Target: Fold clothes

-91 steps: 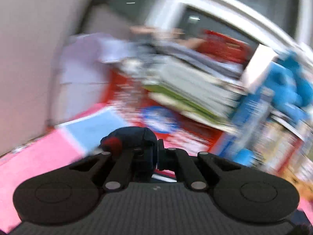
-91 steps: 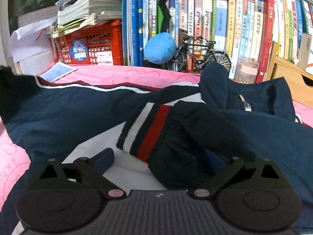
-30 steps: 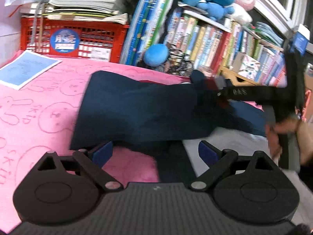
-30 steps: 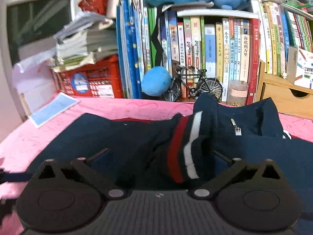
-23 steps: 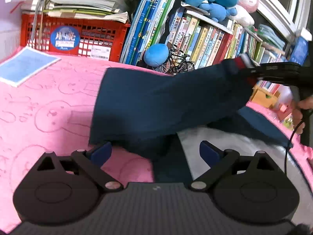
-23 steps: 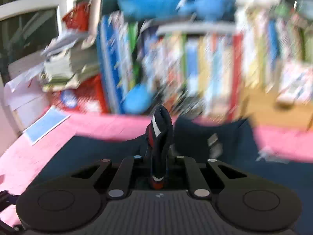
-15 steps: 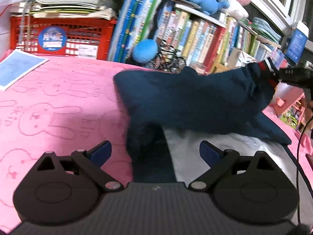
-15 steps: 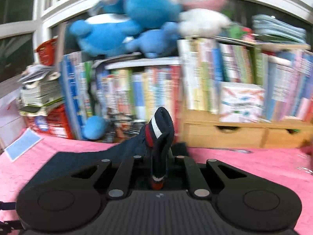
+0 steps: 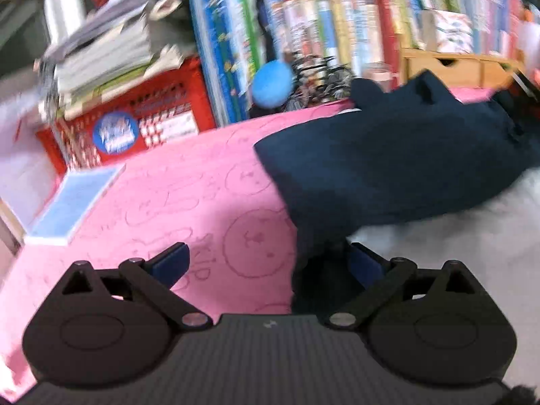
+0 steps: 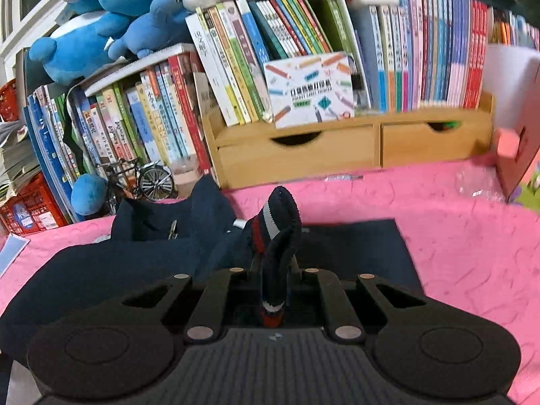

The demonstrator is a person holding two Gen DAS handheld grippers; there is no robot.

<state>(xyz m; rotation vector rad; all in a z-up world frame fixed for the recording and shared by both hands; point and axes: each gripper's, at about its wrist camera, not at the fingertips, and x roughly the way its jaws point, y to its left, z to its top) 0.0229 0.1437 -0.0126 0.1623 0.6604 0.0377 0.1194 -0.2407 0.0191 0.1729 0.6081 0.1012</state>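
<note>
A navy jacket [image 10: 118, 263] with white panels lies on a pink blanket [image 10: 472, 253]. My right gripper [image 10: 273, 270] is shut on the sleeve's cuff [image 10: 280, 222], which is navy with red and white stripes and sticks up between the fingers. In the left wrist view the navy sleeve [image 9: 388, 168] stretches across the white part of the jacket [image 9: 472, 236] toward the right edge. My left gripper [image 9: 266, 263] is open and low over the blanket. A dark fold of the jacket lies against its right finger [image 9: 364, 263], and the pads do not press on it.
A red crate [image 9: 135, 125] with stacked papers, a blue booklet [image 9: 74, 202] and a blue ball [image 9: 271, 84] sit at the back left. Rows of books, a model bicycle [image 10: 141, 179], a wooden drawer box [image 10: 337, 148] and blue plush toys [image 10: 101, 33] line the back.
My right gripper closed on the striped cuff and carried it to the right, drawing the sleeve across the jacket. My left gripper stayed open, shifted sideways and rolled.
</note>
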